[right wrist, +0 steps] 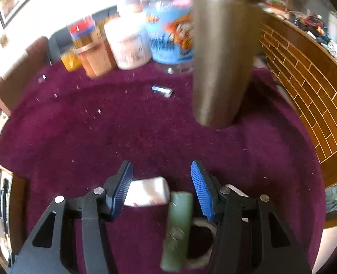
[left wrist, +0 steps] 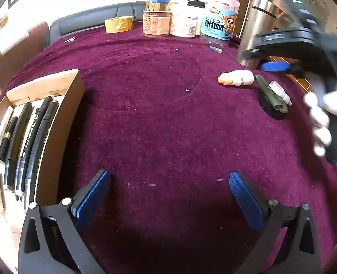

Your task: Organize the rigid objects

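The green stick (right wrist: 177, 228) lies between the right gripper (right wrist: 161, 182)'s parted jaws, which hold nothing, its long axis running along the fingers, one end propped on a tape ring (right wrist: 202, 239). A white bottle (right wrist: 149, 194) lies crosswise just beside it. The right hand is plainly the nearer; I'd judge a straight close would catch the stick. The left gripper (left wrist: 169, 182) hangs spread and empty beside the box (left wrist: 61, 123) of pens (left wrist: 31, 137). Purple cloth covers the surface (left wrist: 157, 114); jars (left wrist: 156, 25) and a steel cup (right wrist: 223, 57) stand at the back.
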`<move>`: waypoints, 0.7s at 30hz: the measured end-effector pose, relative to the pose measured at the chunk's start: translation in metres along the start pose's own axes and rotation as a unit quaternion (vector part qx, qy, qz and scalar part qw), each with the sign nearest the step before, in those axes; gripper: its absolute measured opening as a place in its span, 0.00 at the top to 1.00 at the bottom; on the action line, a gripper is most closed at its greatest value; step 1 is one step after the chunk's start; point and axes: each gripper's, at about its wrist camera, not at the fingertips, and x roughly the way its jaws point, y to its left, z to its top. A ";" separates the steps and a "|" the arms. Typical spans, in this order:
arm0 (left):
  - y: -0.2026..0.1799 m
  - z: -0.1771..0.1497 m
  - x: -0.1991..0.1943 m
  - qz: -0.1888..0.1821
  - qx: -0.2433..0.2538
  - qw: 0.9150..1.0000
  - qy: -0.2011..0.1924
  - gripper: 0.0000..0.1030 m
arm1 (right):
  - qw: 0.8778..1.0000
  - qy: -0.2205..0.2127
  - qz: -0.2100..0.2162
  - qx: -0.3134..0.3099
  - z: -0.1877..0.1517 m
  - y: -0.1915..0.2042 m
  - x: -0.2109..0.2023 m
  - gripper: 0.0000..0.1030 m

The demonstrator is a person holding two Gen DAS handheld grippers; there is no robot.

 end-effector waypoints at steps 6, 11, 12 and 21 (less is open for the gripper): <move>0.002 0.000 -0.001 -0.008 -0.004 1.000 -0.003 0.02 | 0.995 0.062 0.028 -0.076 -0.034 0.027 0.007 0.60; 0.003 0.000 -0.001 -0.008 -0.004 1.000 -0.003 0.02 | 0.973 0.117 0.158 -0.120 -0.081 0.036 -0.030 0.60; 0.003 0.000 -0.002 -0.008 -0.004 1.000 -0.003 0.02 | 0.972 0.109 0.178 -0.110 -0.084 0.029 -0.042 0.60; 0.002 0.000 -0.001 -0.006 -0.001 1.000 -0.002 0.02 | 0.994 0.014 0.109 -0.001 -0.085 -0.055 -0.091 0.42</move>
